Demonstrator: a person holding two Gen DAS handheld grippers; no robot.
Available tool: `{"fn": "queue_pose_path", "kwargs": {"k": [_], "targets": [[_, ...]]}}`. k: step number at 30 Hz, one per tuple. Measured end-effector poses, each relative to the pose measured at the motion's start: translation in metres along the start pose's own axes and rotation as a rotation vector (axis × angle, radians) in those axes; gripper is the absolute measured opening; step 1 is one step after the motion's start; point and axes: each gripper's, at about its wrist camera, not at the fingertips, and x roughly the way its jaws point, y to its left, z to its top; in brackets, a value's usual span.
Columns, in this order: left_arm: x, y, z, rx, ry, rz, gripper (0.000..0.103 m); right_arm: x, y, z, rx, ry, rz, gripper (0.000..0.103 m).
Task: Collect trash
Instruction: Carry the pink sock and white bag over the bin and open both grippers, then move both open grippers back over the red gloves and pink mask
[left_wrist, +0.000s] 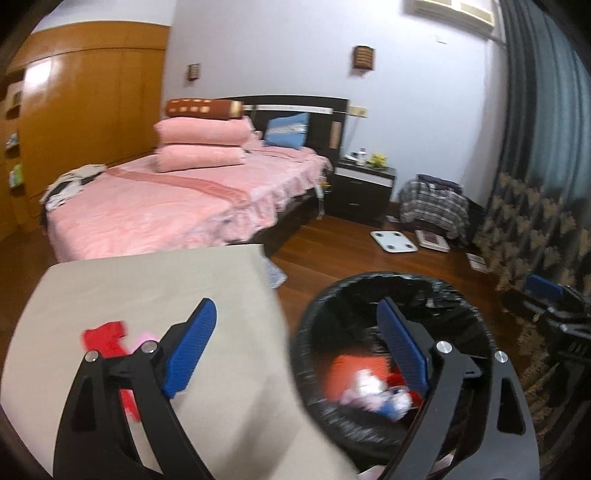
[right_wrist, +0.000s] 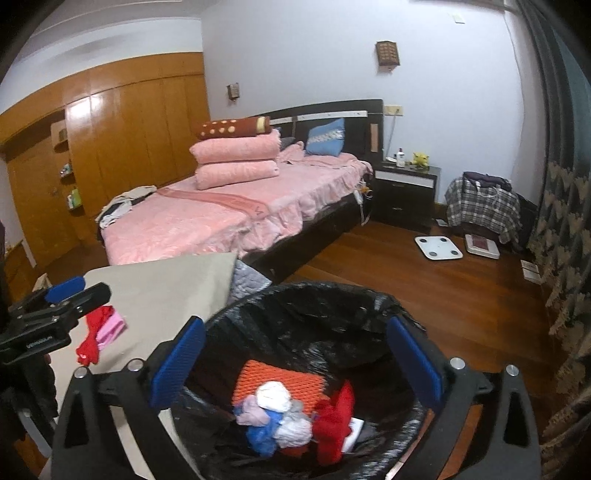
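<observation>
A: Left wrist view? 
B: Left gripper (left_wrist: 295, 354) spread, empty, over the table (left_wrist: 155, 288) edge and bin (left_wrist: 391, 354); one red scrap (left_wrist: 105, 339) on the table.

A: Right wrist view? 
B: Right gripper (right_wrist: 295, 363) spread above one black-lined bin (right_wrist: 314, 332) holding crumpled red, white, blue trash (right_wrist: 291, 421); red scrap (right_wrist: 92, 336) near table's (right_wrist: 166, 295) left edge.

bin (right_wrist: 314, 306) mouth: open | table (right_wrist: 166, 291) edge: just beside rim
</observation>
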Motion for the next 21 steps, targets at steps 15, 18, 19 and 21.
{"fn": "queue_pose_path", "kwargs": {"k": [15, 18, 19, 21], "targets": [[-0.042, 0.134, -0.034, -0.102, 0.035, 0.283, 0.086, 0.049, 0.132, -0.003, -0.124, 0.032, 0.190, 0.097], [-0.036, 0.159, -0.039, -0.120, 0.056, 0.318, 0.080, 0.066, 0.158, -0.003, -0.138, 0.039, 0.220, 0.097], [-0.034, 0.165, -0.041, -0.126, 0.063, 0.325, 0.079, 0.070, 0.163, -0.003, -0.142, 0.041, 0.226, 0.097], [-0.024, 0.179, -0.043, -0.133, 0.081, 0.339, 0.077, 0.085, 0.180, -0.004, -0.159, 0.048, 0.237, 0.097]]}}
